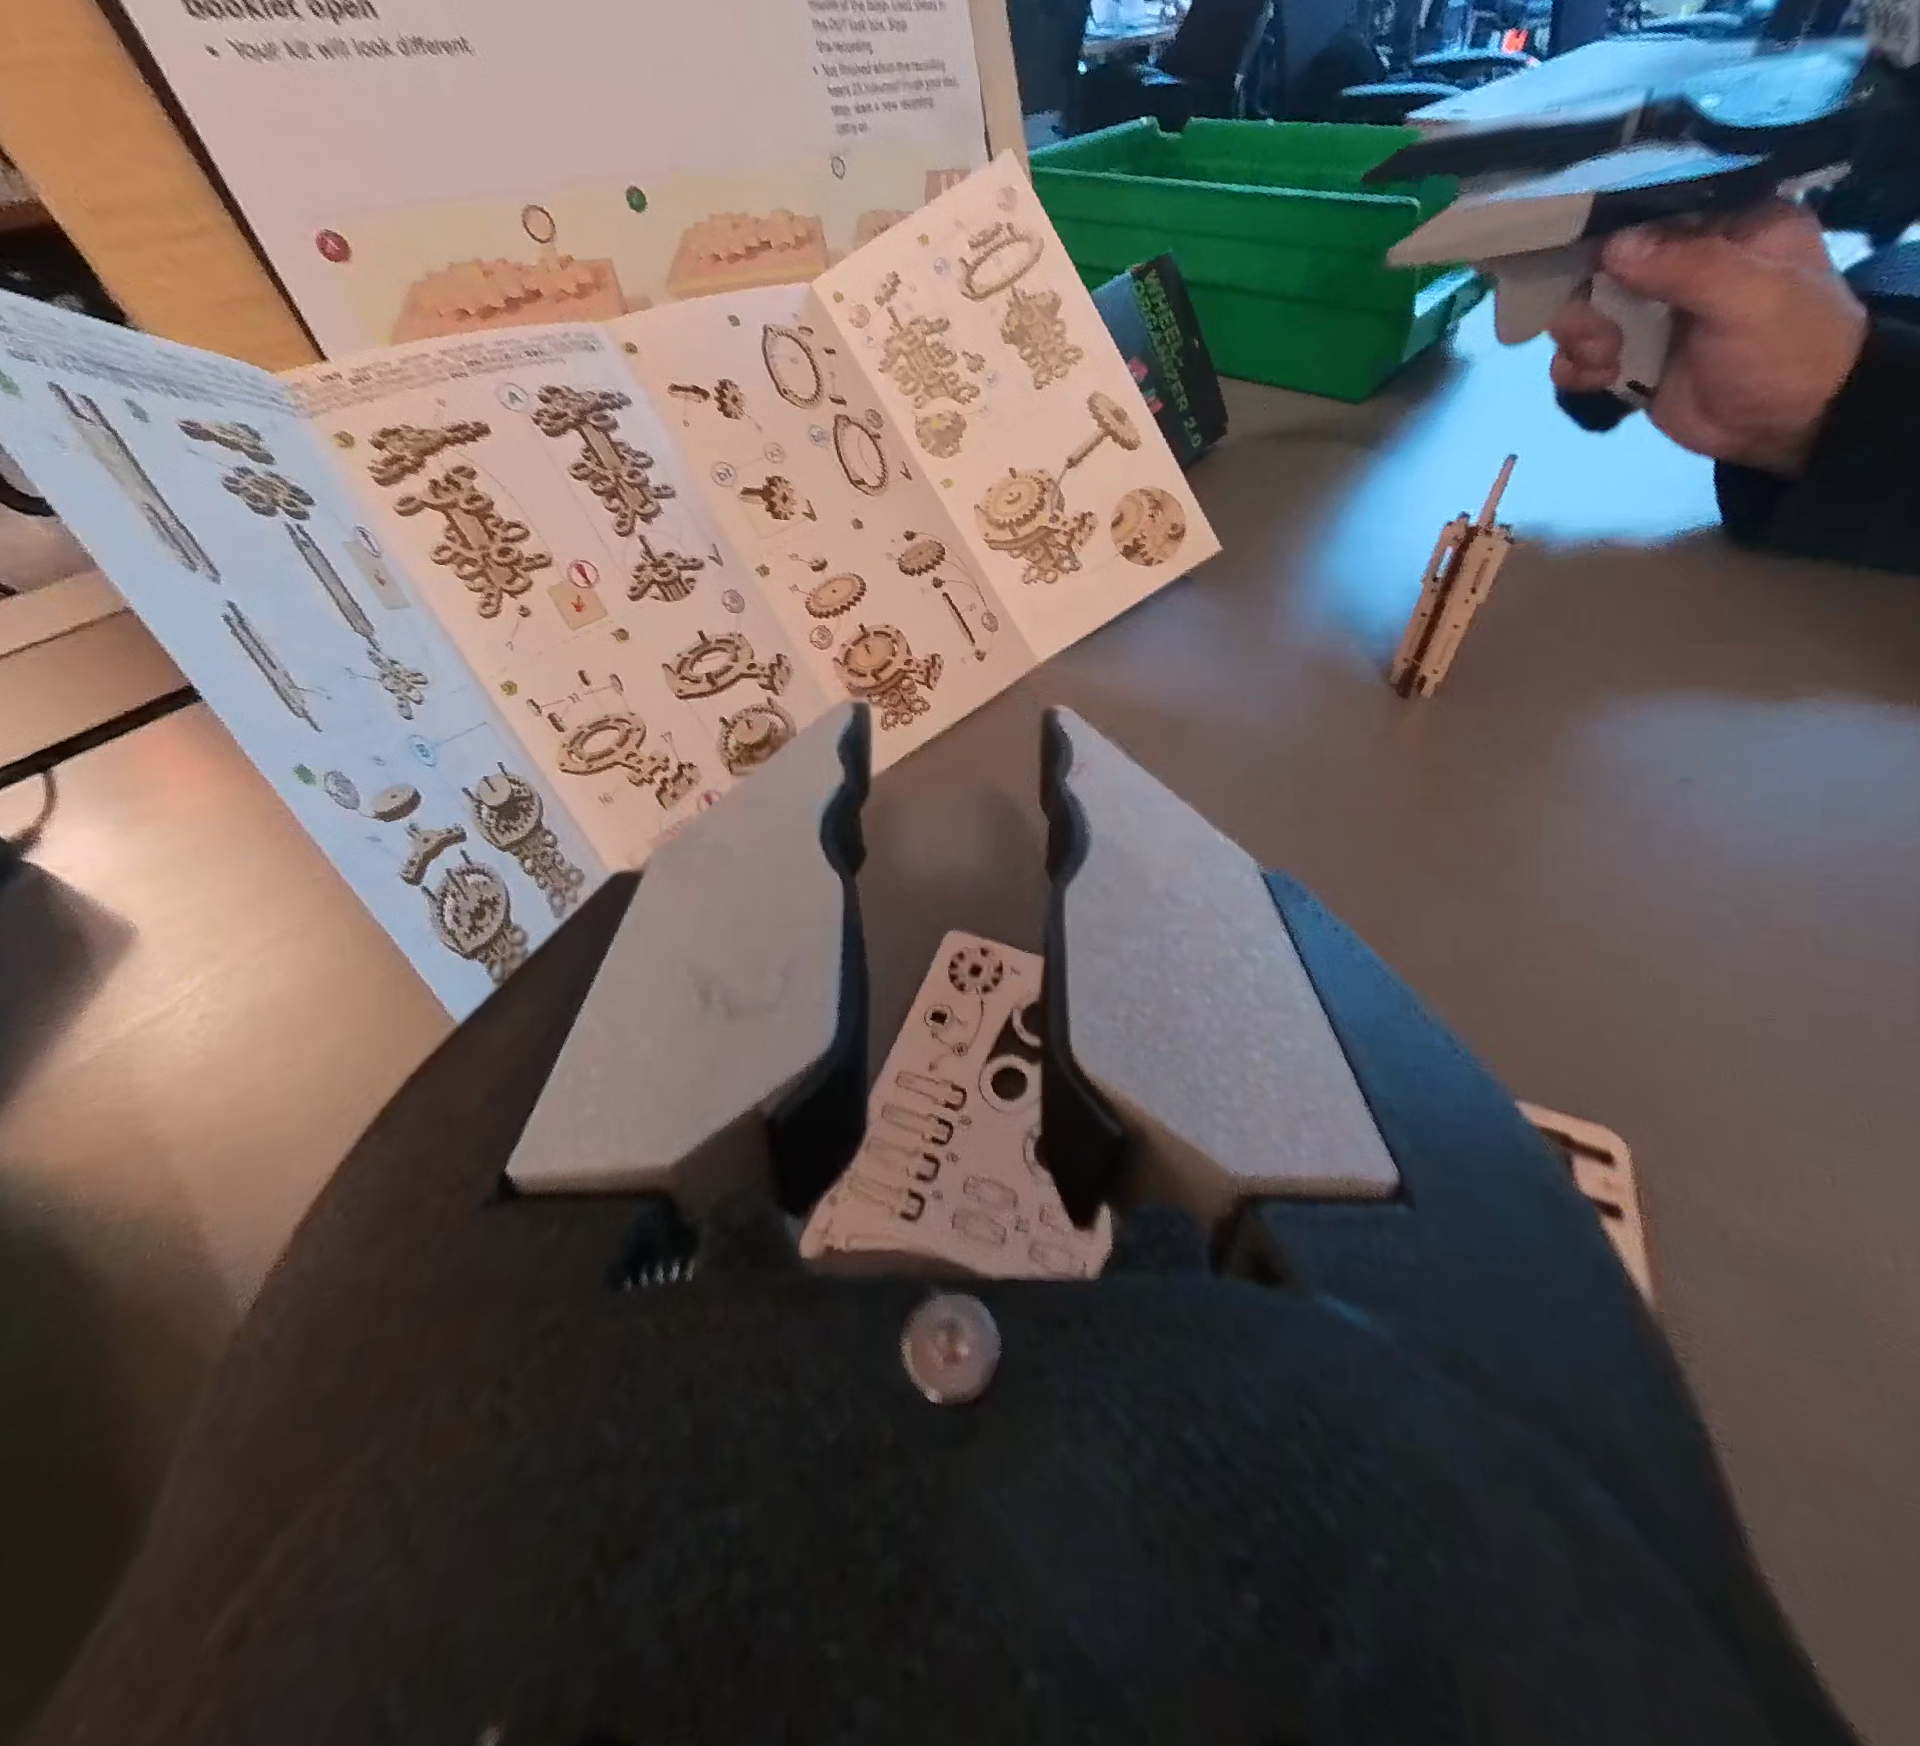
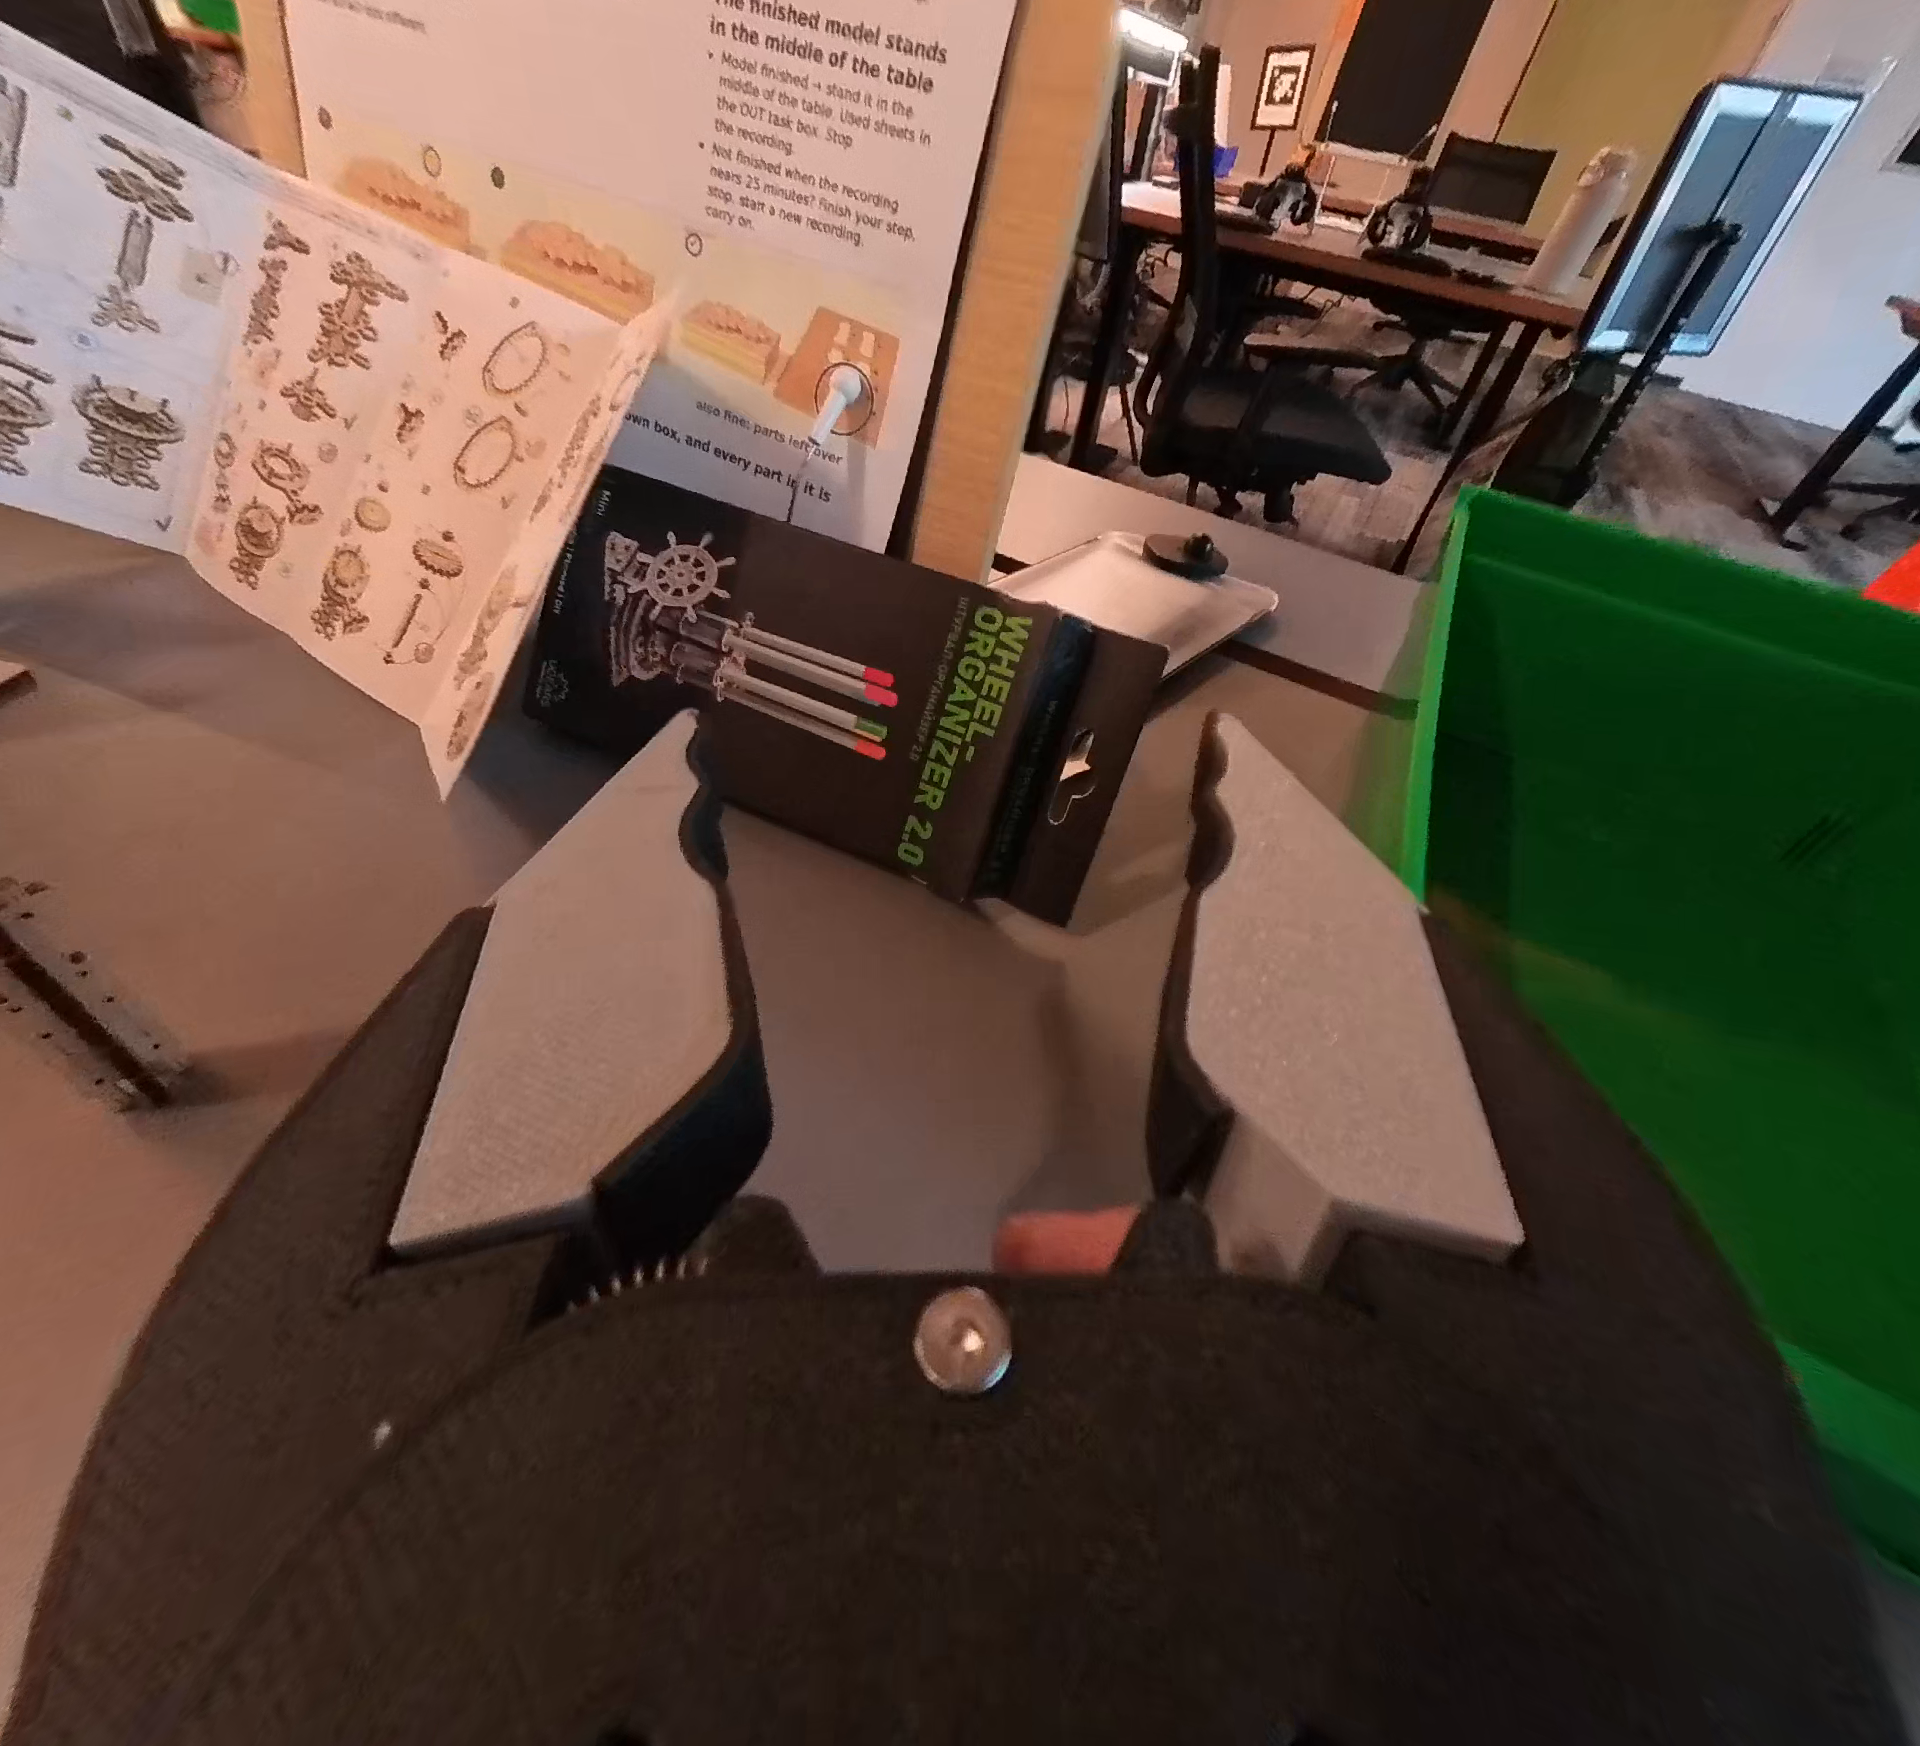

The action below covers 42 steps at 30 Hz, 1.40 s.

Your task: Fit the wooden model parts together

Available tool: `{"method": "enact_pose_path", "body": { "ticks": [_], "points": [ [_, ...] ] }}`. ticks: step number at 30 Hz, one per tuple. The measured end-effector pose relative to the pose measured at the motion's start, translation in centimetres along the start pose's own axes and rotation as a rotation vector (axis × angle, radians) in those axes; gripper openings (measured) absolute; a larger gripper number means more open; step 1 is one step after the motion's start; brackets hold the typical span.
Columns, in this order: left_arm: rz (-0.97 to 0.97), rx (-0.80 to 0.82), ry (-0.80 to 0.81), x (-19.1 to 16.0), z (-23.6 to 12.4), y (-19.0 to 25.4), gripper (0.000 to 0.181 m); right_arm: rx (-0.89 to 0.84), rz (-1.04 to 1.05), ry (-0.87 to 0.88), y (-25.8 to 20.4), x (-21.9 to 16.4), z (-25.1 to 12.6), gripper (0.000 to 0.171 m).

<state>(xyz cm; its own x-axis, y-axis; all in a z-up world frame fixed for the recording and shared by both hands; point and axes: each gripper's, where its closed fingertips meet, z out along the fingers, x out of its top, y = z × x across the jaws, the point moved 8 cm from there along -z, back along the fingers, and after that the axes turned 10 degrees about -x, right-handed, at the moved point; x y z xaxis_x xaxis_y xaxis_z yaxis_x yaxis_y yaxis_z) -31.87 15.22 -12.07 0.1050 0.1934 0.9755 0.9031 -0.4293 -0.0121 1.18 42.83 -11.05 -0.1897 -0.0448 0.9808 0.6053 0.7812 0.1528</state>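
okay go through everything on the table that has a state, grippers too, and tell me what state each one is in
left gripper: open, empty, above the wooden parts sheet
right gripper: open, empty
wooden parts sheet: flat on the table
small wooden assembly: standing upright, untouched
instruction booklet: unfolded, standing
kit box: standing on edge
green bin: open-topped

Claw point(image 1: 951, 740): grey pads on black body. Table point(image 1: 1455, 865): plain grey. Bin point(image 1: 1247, 242): green. Wooden sheet point(image 1: 956, 1104): pale tan.
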Motion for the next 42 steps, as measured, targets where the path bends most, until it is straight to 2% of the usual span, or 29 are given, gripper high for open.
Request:
{"method": "enact_pose_path", "body": {
  "ticks": [4, 8, 11, 15, 18, 22, 24, 29, 34, 35, 36, 37, 39, 40, 42],
  "points": [
    [-0.034, -0.065, -0.098, -0.6, -1.1, 0.7, 0.039, 0.006, -0.032, 0.084, -0.7, 1.9, -2.2, 0.088],
    [-0.053, -0.117, -0.218, -1.3, -3.4, 2.3, 0.046, 0.076, -0.04, 0.215, -3.5, 4.5, -6.5, 0.088],
    [-0.033, -0.094, -0.334, -2.3, -4.5, 3.5, 0.05, 0.21, -0.074, 0.268, -8.1, 5.3, -9.5, 0.079],
    [-0.033, -0.071, -0.446, -4.0, -4.9, 4.4, 0.05, 0.499, -0.098, 0.149, -17.3, 4.8, -10.8, 0.078],
    [-0.063, -0.099, -0.436, -4.6, -4.6, 5.0, 0.044, 0.635, -0.117, -0.02, -23.4, 3.4, -9.4, 0.079],
    [-0.06, -0.08, -0.478, -5.5, -4.4, 5.4, 0.034, 0.72, -0.053, -0.242, -28.0, 1.5, -5.4, 0.08],
    [-0.055, -0.063, -0.55, -6.5, -4.4, 5.5, 0.034, 0.723, -0.001, -0.365, -29.2, 0.7, -3.2, 0.081],
    [-0.111, -0.046, -0.541, -6.7, -5.5, 5.3, 0.036, 0.737, 0.078, -0.506, -30.5, -0.5, -0.1, 0.089],
    [-0.306, -0.189, -0.496, -6.8, -5.2, 6.2, 0.057, 0.729, 0.083, -0.551, -30.8, -1.5, 0.6, 0.093],
    [-0.334, -0.239, -0.48, -6.8, -5.0, 6.6, 0.052, 0.733, 0.084, -0.577, -31.1, -1.8, 0.7, 0.094],
    [-0.353, -0.299, -0.472, -6.8, -4.8, 7.1, 0.044, 0.739, 0.102, -0.574, -31.2, -1.8, 0.8, 0.086],
    [-0.372, -0.353, -0.471, -6.9, -4.6, 7.5, 0.033, 0.748, 0.119, -0.577, -31.3, -1.7, 0.9, 0.089],
    [-0.413, -0.41, -0.493, -7.3, -4.3, 7.7, 0.008, 0.77, 0.145, -0.585, -31.5, -1.7, 1.1, 0.083],
    [-0.431, -0.433, -0.506, -7.4, -4.3, 7.7, 0.001, 0.788, 0.155, -0.592, -31.6, -1.6, 1.1, 0.079],
    [-0.449, -0.476, -0.517, -7.5, -4.3, 8.0, 0.0, 0.826, 0.188, -0.603, -31.8, -1.6, 1.3, 0.078]
  ]
}}
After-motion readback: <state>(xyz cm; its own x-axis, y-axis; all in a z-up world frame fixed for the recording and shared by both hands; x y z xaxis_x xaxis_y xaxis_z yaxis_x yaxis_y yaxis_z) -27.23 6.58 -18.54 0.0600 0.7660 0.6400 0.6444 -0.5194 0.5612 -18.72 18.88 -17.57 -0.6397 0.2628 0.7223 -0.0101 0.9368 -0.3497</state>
